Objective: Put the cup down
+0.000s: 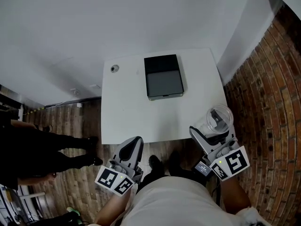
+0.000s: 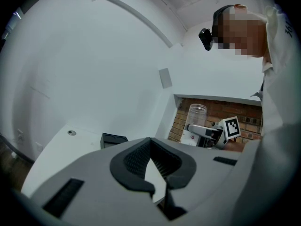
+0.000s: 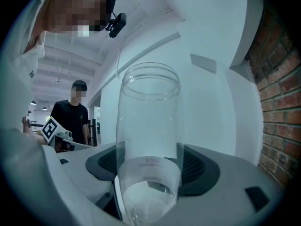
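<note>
A clear plastic cup (image 1: 219, 119) stands upright between the jaws of my right gripper (image 1: 214, 132), held in the air just off the white table's (image 1: 127, 112) front right corner. In the right gripper view the cup (image 3: 150, 140) fills the middle, and the dark pads (image 3: 197, 166) press on its lower sides; it looks empty. My left gripper (image 1: 133, 147) hangs at the table's front edge, shut with nothing in it. The left gripper view shows its own closed jaws (image 2: 153, 173), with the cup (image 2: 196, 117) and the right gripper (image 2: 205, 131) beyond at the right.
A black box (image 1: 163, 76) lies at the far middle of the table. A small round fitting (image 1: 114, 68) sits at its far left corner. A brick wall (image 1: 273, 102) runs close along the right. A person in black (image 1: 47, 149) stands at the left on the wooden floor.
</note>
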Demonstrator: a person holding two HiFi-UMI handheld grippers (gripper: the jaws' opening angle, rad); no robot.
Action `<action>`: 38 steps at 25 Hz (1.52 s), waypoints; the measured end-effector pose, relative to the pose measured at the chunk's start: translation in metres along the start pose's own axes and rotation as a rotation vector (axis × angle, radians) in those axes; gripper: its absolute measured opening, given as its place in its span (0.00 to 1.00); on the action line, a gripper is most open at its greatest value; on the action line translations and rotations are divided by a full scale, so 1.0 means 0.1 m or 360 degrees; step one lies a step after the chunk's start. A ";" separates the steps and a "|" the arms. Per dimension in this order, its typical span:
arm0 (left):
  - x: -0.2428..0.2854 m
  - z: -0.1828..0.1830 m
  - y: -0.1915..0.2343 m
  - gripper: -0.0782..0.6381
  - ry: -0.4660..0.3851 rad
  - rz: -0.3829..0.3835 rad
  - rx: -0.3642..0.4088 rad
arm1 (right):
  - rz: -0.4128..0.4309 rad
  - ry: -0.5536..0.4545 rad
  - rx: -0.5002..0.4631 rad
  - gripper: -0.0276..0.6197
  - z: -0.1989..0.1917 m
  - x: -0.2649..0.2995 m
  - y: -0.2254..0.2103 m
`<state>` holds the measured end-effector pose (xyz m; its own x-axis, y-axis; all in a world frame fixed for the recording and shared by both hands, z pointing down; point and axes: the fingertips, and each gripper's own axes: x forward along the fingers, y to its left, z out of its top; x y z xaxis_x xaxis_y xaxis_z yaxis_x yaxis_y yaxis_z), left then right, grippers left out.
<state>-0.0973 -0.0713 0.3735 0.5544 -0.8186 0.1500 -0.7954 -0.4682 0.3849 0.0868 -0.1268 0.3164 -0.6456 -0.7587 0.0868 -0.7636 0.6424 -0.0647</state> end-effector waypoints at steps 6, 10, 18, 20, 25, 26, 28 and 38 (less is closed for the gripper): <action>0.19 0.15 0.17 0.12 0.0009 -0.0051 0.0065 | -0.0004 -0.0001 -0.0046 0.59 0.01 0.26 -0.05; 0.54 0.35 0.29 0.12 -0.0025 -0.0123 0.0166 | 0.0003 -0.0029 -0.0158 0.59 0.07 0.66 -0.24; 1.29 0.30 0.78 0.12 0.0037 -0.0107 0.0255 | -0.0039 0.0043 -0.0122 0.59 -0.26 1.54 -0.83; 1.42 0.23 0.89 0.12 0.0072 -0.0096 0.0268 | -0.0056 0.0064 -0.0086 0.59 -0.35 1.70 -0.95; 1.66 0.05 1.12 0.12 0.0147 -0.0057 0.0247 | -0.0075 0.0112 -0.0064 0.59 -0.52 2.00 -1.14; 1.70 0.02 1.15 0.12 0.0156 -0.0052 0.0243 | -0.0078 0.0116 -0.0066 0.59 -0.55 2.05 -1.17; 1.77 -0.03 1.20 0.12 0.0169 -0.0043 0.0230 | -0.0087 0.0121 -0.0069 0.59 -0.60 2.15 -1.22; 2.05 -0.14 1.36 0.12 0.0207 -0.0019 0.0204 | -0.0077 0.0063 -0.0163 0.59 -0.79 2.61 -1.40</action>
<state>-0.0890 -0.2982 0.4691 0.5844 -0.7666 0.2661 -0.8087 -0.5230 0.2692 0.0258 -0.4063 0.4271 -0.6056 -0.7857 0.1264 -0.7880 0.6142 0.0424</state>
